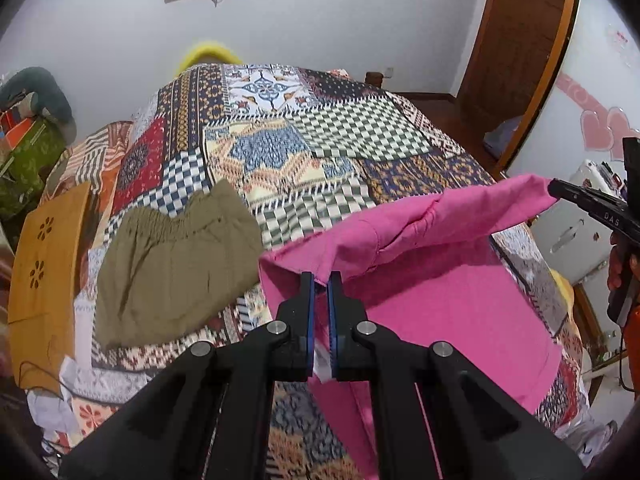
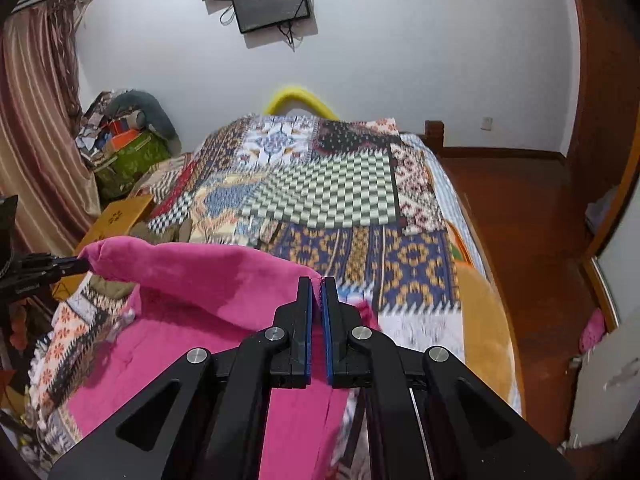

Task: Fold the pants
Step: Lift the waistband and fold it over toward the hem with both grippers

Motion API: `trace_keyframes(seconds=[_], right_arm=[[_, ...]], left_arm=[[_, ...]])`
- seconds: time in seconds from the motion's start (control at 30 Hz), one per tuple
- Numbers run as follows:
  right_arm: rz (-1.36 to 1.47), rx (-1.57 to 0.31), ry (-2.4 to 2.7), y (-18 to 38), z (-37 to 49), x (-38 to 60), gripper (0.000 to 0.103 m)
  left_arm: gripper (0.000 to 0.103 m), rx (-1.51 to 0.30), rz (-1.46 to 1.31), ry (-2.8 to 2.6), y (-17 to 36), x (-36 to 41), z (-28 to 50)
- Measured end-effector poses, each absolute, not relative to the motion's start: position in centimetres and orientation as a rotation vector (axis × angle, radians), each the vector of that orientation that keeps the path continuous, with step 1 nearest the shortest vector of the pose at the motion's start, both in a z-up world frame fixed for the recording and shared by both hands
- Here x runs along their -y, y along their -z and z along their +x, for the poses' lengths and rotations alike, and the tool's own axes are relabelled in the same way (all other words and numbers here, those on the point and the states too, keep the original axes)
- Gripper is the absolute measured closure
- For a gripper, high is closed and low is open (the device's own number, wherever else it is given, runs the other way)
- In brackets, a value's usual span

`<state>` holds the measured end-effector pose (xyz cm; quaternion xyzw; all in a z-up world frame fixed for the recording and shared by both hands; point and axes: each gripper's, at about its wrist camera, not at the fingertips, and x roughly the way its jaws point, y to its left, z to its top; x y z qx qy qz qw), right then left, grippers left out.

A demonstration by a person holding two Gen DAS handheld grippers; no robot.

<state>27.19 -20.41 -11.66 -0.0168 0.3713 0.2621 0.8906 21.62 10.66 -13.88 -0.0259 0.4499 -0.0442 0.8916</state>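
Pink pants (image 1: 448, 300) lie on the patchwork bedspread (image 1: 320, 136) at the near end of the bed, with one edge lifted off it. My left gripper (image 1: 321, 280) is shut on the left corner of that raised edge. My right gripper (image 2: 317, 284) is shut on the other corner of the pink pants (image 2: 192, 344). The right gripper shows at the right edge of the left wrist view (image 1: 554, 191), pinching the cloth. The left gripper shows at the left edge of the right wrist view (image 2: 86, 265). The edge hangs stretched between them above the bed.
Olive-green shorts (image 1: 176, 264) lie on the bed left of the pink pants. A yellow wooden board (image 1: 44, 272) stands at the bed's left side. Bags and clutter (image 2: 128, 144) fill the far left corner. A wooden floor (image 2: 520, 216) and door (image 1: 520, 40) are to the right.
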Motion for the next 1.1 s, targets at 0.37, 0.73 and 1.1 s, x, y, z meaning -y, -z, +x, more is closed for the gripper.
trace_keyframes(seconds=[0.37,0.73,1.1], right_arm=[[-0.049,-0.831,-0.537,14.1,22.5,22.5,0.099],[-0.031,-0.879,-0.533,16.7,19.0,23.4,0.099],[0.029,-0.926,-0.53,18.8,17.7,24.7,0.099]], left_arm=[[0.1,-0.965,-0.066,0.123,15.5,-9.6,16.5],[0.1,-0.991,-0.113,0.157,17.8,-8.8,13.1],[0.1,-1.007,-0.153,0.152,19.2,-8.0,10.6]])
